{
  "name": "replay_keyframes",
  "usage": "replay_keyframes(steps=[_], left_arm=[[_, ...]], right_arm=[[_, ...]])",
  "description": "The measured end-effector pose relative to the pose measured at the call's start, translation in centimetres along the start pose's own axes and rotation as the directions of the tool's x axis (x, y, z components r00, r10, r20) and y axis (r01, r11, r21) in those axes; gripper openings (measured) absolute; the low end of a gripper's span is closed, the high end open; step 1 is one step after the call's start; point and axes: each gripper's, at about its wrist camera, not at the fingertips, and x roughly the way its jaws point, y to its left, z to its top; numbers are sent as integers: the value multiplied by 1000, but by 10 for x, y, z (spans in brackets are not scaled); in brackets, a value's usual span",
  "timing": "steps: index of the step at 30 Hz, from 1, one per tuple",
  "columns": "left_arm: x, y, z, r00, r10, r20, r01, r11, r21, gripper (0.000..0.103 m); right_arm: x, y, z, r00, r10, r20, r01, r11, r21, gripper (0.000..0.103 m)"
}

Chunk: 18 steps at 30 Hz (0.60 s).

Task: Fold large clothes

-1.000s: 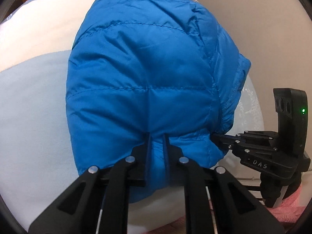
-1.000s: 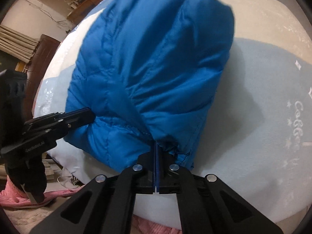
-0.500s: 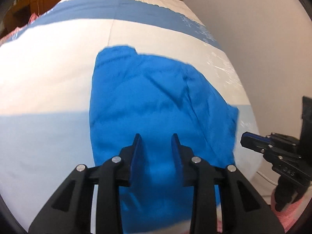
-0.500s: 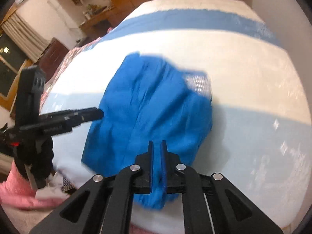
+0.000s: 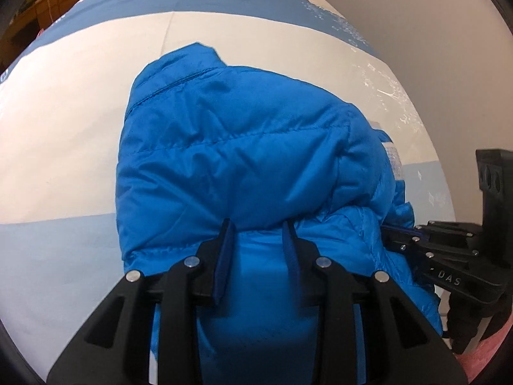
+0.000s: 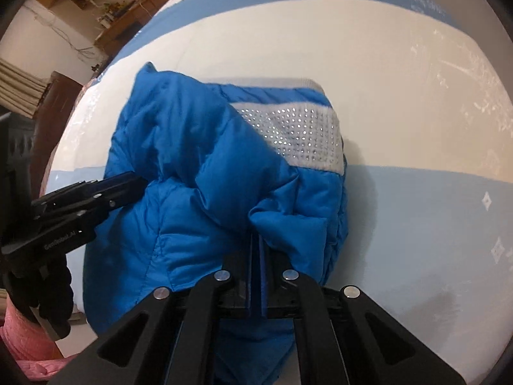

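Folding is in the middle step, as I judge it: the blue padded jacket (image 5: 243, 166) lies bunched on the bed cover (image 5: 64, 128) with blue and cream bands, doubled over itself near the edge of the bed that is close to you, and you hold its near hem from two sides. Your left gripper (image 5: 258, 234) has its jaws well apart, with the hem fabric lying between them and pushed against the tips; whether it really pinches the cloth I cannot tell, it looks more like resting than holding. Your right gripper (image 6: 256, 247) has its jaws almost together, with only a thin slit, and a fold of the jacket is caught in this slit. For the next move, I think you must first close the left jaws on the hem, so both corners are held equally, and then bring the edge forward over the body and lay it flat, because the puffy filling will spring back if it is released too early. The silver dotted lining (image 6: 298, 134) shows only in the right view. The sleeves are hidden inside the bundle, the lowest part of the jacket is cut off behind the gripper bodies, and the wooden furniture (image 6: 105, 29) behind the bed is too small to make out.
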Motion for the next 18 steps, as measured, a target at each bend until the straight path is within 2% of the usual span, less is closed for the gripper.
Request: replay_keyframes(steps=[4,8,9,10,13,15,18], left_arm=[[4,5,2,1000,-22,-11,22,1000,-13,31],[-15,9,-3,999,-32,-16,31,999,-19,32],[-21,8,-2,1000,-22,-11,22,1000,-13,36],[-29,10,-4,1000,-13,-1,13,1000,-7,46],[-55,22,-12,999,28,42,-29,1000,7,60],[-68,30,-19,998,42,55,-43,999,15,66],[-81,42,-28,998,44,51,-45,999,20,70]], right_arm=[[11,-8,0,1000,29,-4,-29,999,36,0],[3,-12,0,998,60,-2,-60,997,57,0],[-1,-9,-1,997,73,5,-73,995,63,4],[-8,-11,-4,996,88,19,-89,994,61,5],[-30,-9,-13,992,101,79,-104,994,35,23],[-46,-9,-19,988,98,122,-102,995,24,43],[-61,-14,-23,983,82,165,-88,996,28,55]])
